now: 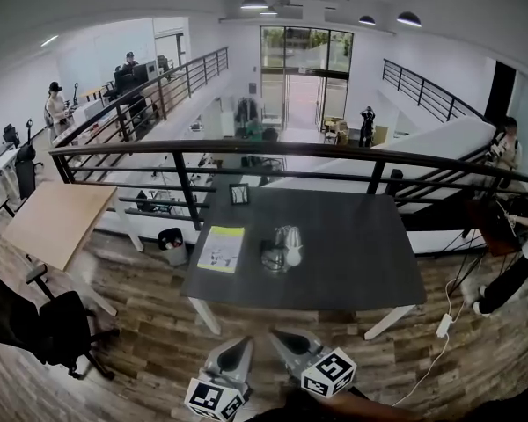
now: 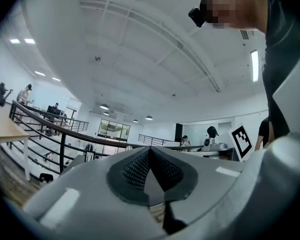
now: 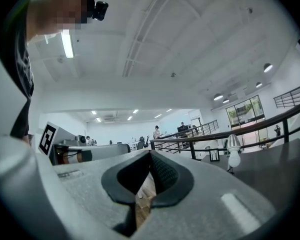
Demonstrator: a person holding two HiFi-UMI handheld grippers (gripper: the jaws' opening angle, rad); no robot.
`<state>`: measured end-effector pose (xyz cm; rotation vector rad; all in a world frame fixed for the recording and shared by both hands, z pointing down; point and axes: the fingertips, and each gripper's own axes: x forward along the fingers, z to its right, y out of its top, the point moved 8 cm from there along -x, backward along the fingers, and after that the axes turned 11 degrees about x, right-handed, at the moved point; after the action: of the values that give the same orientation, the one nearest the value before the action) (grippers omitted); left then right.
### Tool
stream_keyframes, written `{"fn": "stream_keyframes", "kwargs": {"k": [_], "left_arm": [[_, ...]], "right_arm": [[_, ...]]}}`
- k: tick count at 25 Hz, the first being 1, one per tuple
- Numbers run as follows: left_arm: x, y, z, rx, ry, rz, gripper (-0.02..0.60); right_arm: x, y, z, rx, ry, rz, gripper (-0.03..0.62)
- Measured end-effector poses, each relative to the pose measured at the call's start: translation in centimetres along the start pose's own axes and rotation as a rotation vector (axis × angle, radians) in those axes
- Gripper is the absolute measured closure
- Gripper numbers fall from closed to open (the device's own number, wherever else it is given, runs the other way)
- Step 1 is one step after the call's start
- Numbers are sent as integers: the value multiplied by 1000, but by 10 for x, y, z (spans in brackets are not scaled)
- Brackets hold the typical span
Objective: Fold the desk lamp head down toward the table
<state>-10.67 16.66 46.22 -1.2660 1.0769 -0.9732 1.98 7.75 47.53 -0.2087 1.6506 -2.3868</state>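
**Gripper state.** The left gripper (image 2: 149, 150) has its jaws together with nothing between them. The right gripper (image 3: 150, 154) is the same: pads meeting, empty. Both are held level, side by side, short of the near edge of the table (image 1: 361, 253).

**Position of the work.** The desk lamp (image 1: 286, 246) stands ahead of both grippers and well apart from them, near the middle of the table. In the right gripper view it lies ahead and to the right of the jaw line. A yellow-green sheet (image 1: 221, 249) lies just left of the lamp. A small frame (image 1: 238, 193) stands beyond it at the far edge, with the railing (image 1: 334, 152) behind.

**Step in hand (judged).** This is the approach, and no contact is made yet. To do it well:
- Open the jaws before reaching the lamp, not at it.
- Steady the base with one gripper so the lamp does not slide or tip.
- Take the head by its housing with the other gripper, not by the bulb.
- Lower the head slowly about its joint.

**Orientation of the lamp.** In the right gripper view the head's long axis reads as near upright, with a silvery part above and the white bulb end below. The joint is too small to make out.
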Motion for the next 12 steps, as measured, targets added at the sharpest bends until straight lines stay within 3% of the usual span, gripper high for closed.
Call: {"fn": "stream_keyframes", "kwargs": {"k": [12], "left_arm": [[138,-7,-26,-7,61,17,580]], "right_arm": [[38,56,122,-22,82,-50,592]]}}
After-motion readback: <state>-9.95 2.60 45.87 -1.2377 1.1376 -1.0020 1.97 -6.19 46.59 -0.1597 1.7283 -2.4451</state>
